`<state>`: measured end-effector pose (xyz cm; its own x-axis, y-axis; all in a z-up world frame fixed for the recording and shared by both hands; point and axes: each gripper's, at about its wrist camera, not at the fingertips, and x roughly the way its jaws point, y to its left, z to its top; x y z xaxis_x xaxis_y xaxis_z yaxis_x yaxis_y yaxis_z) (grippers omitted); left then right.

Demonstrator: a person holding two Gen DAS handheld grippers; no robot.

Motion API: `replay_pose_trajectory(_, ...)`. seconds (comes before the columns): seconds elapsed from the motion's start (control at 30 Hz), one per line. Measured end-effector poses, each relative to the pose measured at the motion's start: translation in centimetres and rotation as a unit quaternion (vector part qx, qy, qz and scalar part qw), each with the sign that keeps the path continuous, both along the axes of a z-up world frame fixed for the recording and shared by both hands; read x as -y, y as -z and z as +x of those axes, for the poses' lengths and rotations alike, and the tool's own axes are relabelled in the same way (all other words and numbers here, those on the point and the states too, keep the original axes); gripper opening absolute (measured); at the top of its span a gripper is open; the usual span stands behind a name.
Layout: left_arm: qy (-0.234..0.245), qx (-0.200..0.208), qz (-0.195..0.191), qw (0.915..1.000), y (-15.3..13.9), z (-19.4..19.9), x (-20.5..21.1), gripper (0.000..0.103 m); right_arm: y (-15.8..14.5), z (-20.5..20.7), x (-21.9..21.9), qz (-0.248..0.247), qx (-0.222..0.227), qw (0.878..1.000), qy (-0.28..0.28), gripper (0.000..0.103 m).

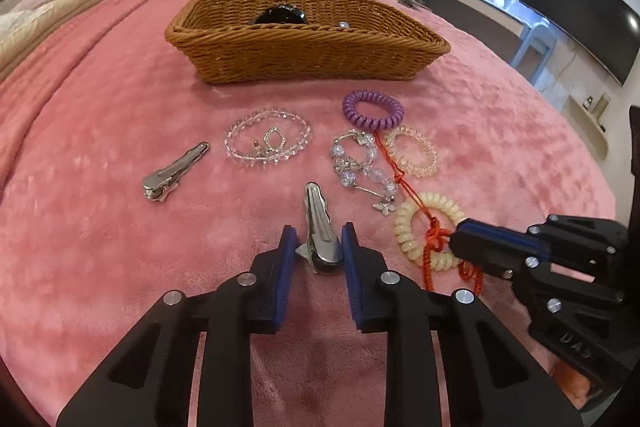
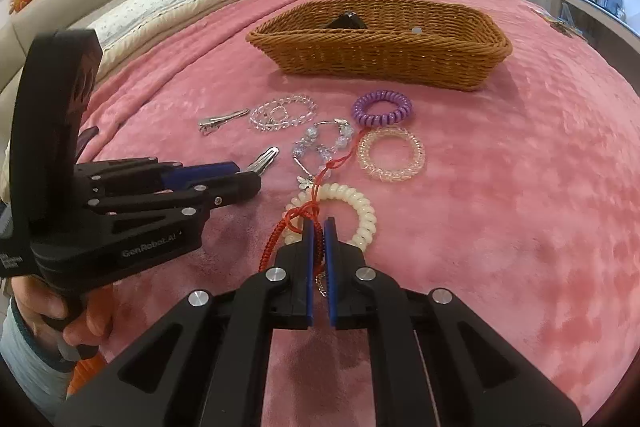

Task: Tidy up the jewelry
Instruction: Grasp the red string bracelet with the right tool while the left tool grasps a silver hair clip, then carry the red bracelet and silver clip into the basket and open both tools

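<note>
On the pink blanket (image 1: 120,131), my left gripper (image 1: 318,237) is shut on the wide end of a silver hair clip (image 1: 318,219), both blue pads against its sides. In the right wrist view that clip (image 2: 267,158) sticks out past my left gripper (image 2: 248,181). My right gripper (image 2: 319,227) is shut on a red cord (image 2: 296,219) that lies across a cream coil hair tie (image 2: 360,203). The left wrist view shows my right gripper (image 1: 456,241) at the cord's knot (image 1: 436,237). A wicker basket (image 1: 308,55) stands beyond, with a black item (image 1: 280,15) inside.
Between the grippers and the basket lie a second silver clip (image 1: 176,167), a clear bead bracelet (image 1: 240,151), a crystal charm bracelet (image 1: 372,167), a purple coil tie (image 1: 376,125) and a clear pink coil tie (image 1: 430,151). A hand (image 2: 76,323) holds the left gripper. Pillows (image 2: 168,11) lie at left.
</note>
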<state>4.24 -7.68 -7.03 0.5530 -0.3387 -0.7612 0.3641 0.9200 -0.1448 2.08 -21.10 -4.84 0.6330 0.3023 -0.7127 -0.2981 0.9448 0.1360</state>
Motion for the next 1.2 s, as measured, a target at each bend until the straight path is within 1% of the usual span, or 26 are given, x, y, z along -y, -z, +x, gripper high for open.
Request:
replay_pose_trajectory(0.17,-0.003,0.033,-0.009,0.9994,-0.9,-1.1,-0.4,0.022,-1.3,-0.6,0.5,0.010,0.015,1.000,0.004,0.003)
replay_pose_trajectory(0.4,-0.016,0.089,-0.051,0.9947,-4.7,-1.9,-2.3,0.021,-4.8,-0.8,0.7,0.016,0.056,0.998,0.012,0.003)
replay_pose_trajectory(0.53,-0.017,0.116,-0.064,0.9911,-6.9,-1.5,-2.9,0.021,-7.2,-0.2,0.9,0.018,0.083,0.996,0.018,0.003)
replay_pose_trajectory(0.63,-0.019,0.130,-0.069,0.9889,-8.1,-0.8,-3.1,0.021,-8.4,0.6,1.3,0.021,0.094,0.995,0.021,0.003)
replay_pose_trajectory(0.93,-0.017,0.148,-0.080,0.9855,-9.8,1.9,-3.3,0.021,-11.5,3.9,2.6,0.028,0.121,0.992,0.037,0.003)
replay_pose_trajectory(1.1,-0.006,0.166,-0.082,0.9826,-11.4,5.1,-2.0,0.021,-13.9,7.9,3.1,0.036,0.143,0.988,0.050,0.003)
replay_pose_trajectory(1.2,-0.001,0.166,-0.084,0.9825,-11.7,7.9,-0.8,0.021,-14.2,11.2,3.2,0.034,0.147,0.987,0.059,0.003)
